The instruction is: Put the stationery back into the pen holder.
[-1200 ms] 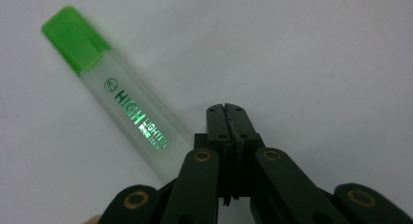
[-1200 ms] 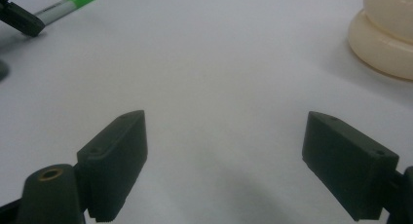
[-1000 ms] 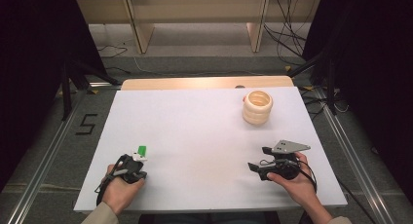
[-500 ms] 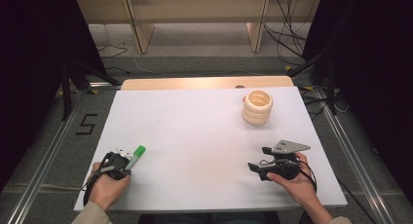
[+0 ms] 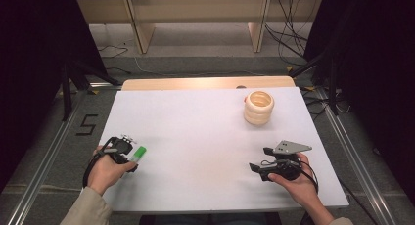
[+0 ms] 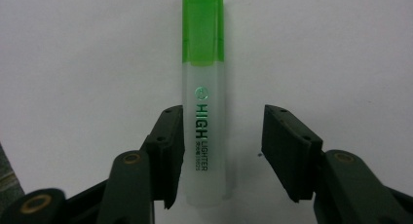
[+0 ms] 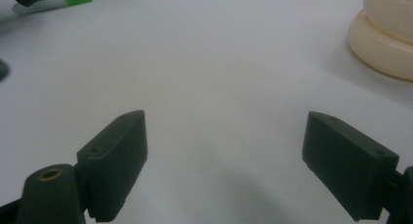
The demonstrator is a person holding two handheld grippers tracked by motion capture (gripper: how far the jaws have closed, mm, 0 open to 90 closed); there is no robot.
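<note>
A highlighter (image 6: 203, 102) with a green cap and a clear body lies flat on the white table (image 5: 195, 137), near its left front. My left gripper (image 6: 221, 109) is open around the body: the left jaw touches it and a gap stays at the right jaw. In the high view the highlighter (image 5: 139, 153) pokes out of the left gripper (image 5: 131, 156) toward the right. My right gripper (image 5: 259, 159) rests at the right front, open and with nothing between its jaws (image 7: 226, 121). The right gripper view has the highlighter (image 7: 53, 1) far off at the top left.
A cream stack of rings (image 5: 259, 107) stands at the back right of the table; it sits at the right edge of the right gripper view (image 7: 389, 34). A wooden strip (image 5: 205, 83) runs along the table's far edge. Cables lie on the floor behind.
The left hand has shifted left and away from the front edge. The highlighter, tilted up a second ago, now lies flat between the open jaws. The right gripper has not moved.
</note>
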